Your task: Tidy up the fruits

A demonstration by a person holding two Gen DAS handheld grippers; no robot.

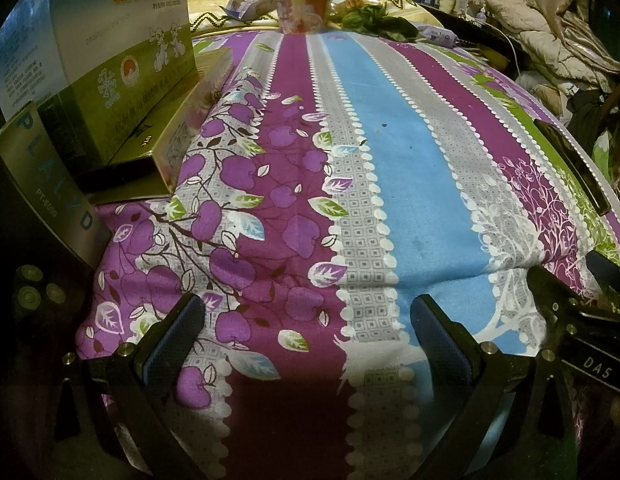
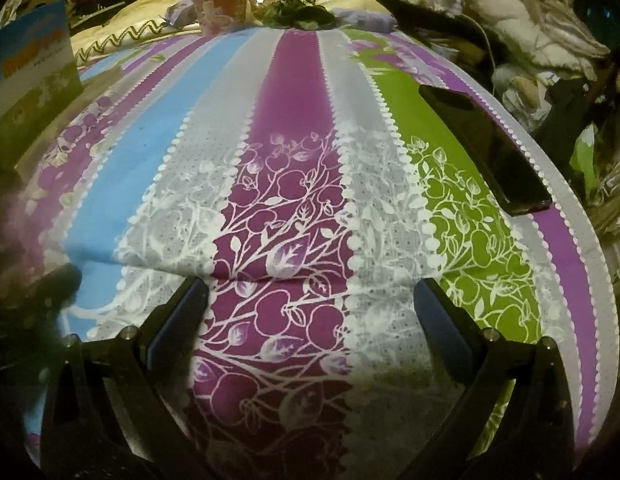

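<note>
Fingers of the left gripper (image 1: 308, 332) stand wide apart with nothing between them, low over the striped bedsheet (image 1: 389, 184). The right gripper (image 2: 310, 312) is wide too and holds nothing. Far away, at the end of the sheet, sits a red bowl (image 1: 304, 10) beside some green leaves (image 1: 373, 18); fruit there is too small to tell. A black phone (image 2: 485, 148) lies on the right. Boxes (image 1: 110, 60) stand on the left.

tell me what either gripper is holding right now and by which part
Nothing is held. The left gripper and right gripper are both open over the striped floral cloth.
</note>
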